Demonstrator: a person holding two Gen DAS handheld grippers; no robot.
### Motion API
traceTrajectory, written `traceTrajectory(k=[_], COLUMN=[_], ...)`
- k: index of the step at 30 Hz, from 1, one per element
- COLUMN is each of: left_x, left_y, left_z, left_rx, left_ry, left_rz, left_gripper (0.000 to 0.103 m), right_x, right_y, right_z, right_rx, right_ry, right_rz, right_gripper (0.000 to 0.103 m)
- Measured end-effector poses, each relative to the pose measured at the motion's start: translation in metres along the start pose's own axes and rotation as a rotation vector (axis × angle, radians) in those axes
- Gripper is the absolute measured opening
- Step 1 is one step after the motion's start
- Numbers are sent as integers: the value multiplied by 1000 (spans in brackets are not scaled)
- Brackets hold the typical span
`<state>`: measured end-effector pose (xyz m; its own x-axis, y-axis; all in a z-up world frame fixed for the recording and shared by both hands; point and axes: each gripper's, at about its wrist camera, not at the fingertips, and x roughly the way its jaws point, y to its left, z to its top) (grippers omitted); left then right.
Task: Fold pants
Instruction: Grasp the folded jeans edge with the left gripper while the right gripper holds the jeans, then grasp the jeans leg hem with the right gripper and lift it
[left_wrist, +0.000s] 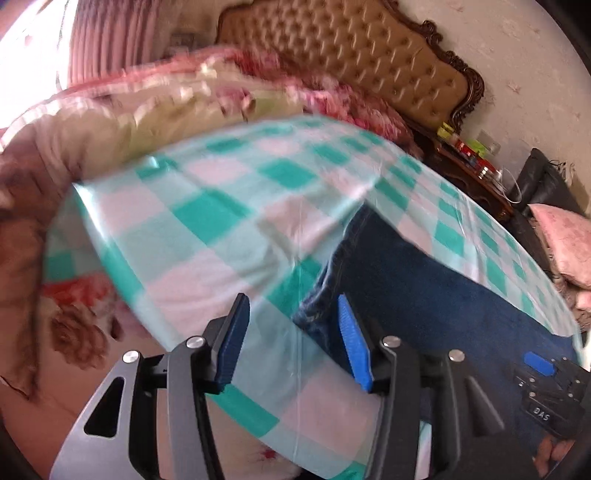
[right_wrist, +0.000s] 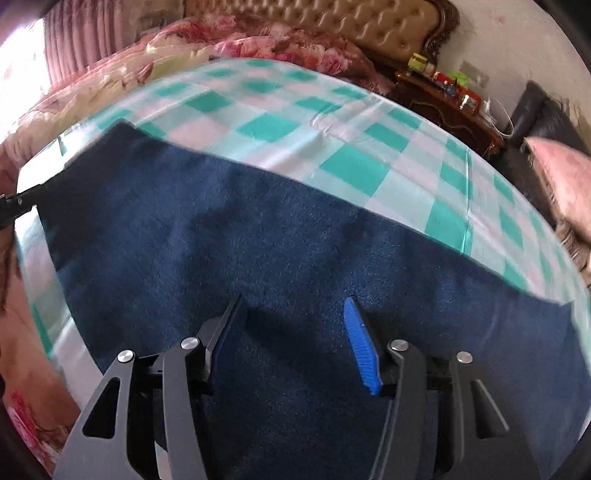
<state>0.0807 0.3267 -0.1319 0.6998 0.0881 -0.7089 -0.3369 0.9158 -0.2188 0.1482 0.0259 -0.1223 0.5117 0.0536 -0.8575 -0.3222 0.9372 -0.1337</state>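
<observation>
The only readable writing is "DAS", white on black, on the right tongs (left_wrist: 539, 363) as they show low in the left wrist view. Both tongs stand parted with nothing gripped. The left tongs (left_wrist: 293, 341) hang over the checked sheet (left_wrist: 207, 236), the edge of the pants (left_wrist: 424, 295) just ahead and to their right. The right tongs (right_wrist: 293, 341) hover above the dark blue pants (right_wrist: 240, 240), which lie flat across the teal-and-white checked sheet (right_wrist: 332, 140) on the bed. Beyond both: a floral quilt (right_wrist: 258, 40), a tufted tan headboard (left_wrist: 351, 48), a cluttered dark wooden nightstand (right_wrist: 450, 107) and a pink cushion (right_wrist: 561, 173).
</observation>
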Motion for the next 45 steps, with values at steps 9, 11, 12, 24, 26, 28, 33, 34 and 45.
traceTrajectory(k=[9,11,12,24,26,28,33,34,45], left_x=[3,21,33,64,73,73,19,7,18], left_y=[-115,-134,-144,-198,-193,-169,-70,-47,16], left_z=[9,6,5,-23,-21,-7,22,21,-7], left_rx=[334,357,374,621,661,617,267,193,-74], left_ry=[1,55,90,203,183,154,39,19,129], left_rz=[-200,-235,-223,-331,-242,-97,-57,-37,-167], left_gripper=[48,44,42,42,52,51,51,50,35], right_x=[-1,-2,-1,-45,-38,-40,-39,-39,-37], right_y=[5,4,3,13,12,13,13,14,14], right_z=[-3,-2,-1,-51,-58,-60,-64,-65,-64], right_rx=[-1,5,9,-9,-5,-12,-26,-28,-29], right_ry=[-23,-21,-19,-20,5,-1,-14,-18,-15], right_rz=[-27,-23,-18,164,158,154,154,152,154], right_gripper=[53,53,54,70,66,67,70,70,71])
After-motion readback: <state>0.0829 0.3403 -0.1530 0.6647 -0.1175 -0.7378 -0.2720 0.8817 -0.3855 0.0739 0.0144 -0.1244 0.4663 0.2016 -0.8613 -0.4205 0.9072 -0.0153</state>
